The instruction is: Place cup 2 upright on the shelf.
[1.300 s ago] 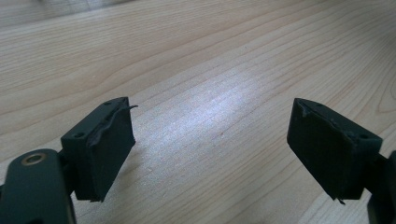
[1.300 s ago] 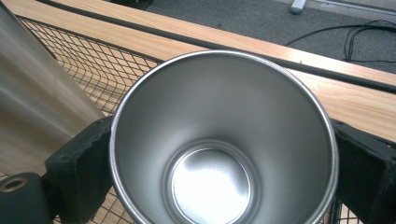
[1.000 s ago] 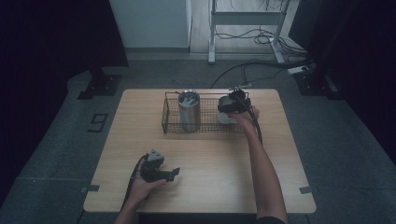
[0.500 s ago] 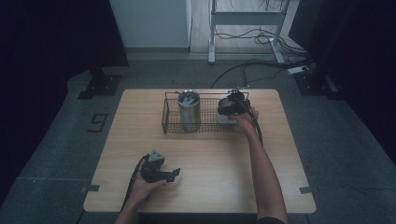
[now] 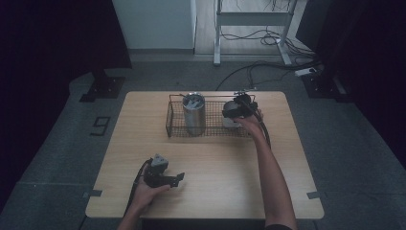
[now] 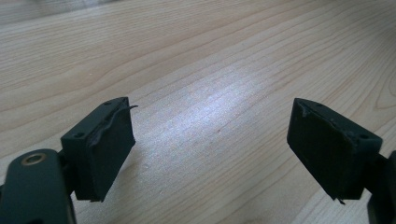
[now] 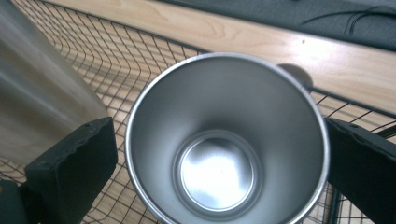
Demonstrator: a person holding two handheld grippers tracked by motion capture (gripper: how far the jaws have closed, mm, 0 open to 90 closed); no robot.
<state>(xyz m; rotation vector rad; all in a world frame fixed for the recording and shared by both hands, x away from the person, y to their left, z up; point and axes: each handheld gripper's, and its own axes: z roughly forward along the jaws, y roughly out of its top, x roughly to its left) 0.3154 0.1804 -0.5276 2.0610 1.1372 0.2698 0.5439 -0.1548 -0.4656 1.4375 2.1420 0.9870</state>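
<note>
The right tongs (image 7: 219,154) have just been opening and now stand wide around the steel cup (image 7: 224,140) upright in the wire basket (image 5: 177,125), pads apparently off it. The left tongs (image 6: 210,154) rest empty, spread apart over the tabletop (image 5: 225,163).

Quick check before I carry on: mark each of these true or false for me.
1. The steel cup stands inside the wire basket. True.
2. The left gripper holds the tall tumbler. False: its jaws stand apart over bare table; the tumbler stands in the basket.
3. The cup lies on its side. False: it is upright, mouth up, empty.
4. The right gripper has a jaw on either side of the cup. True; the jaws have just been opening.
</note>
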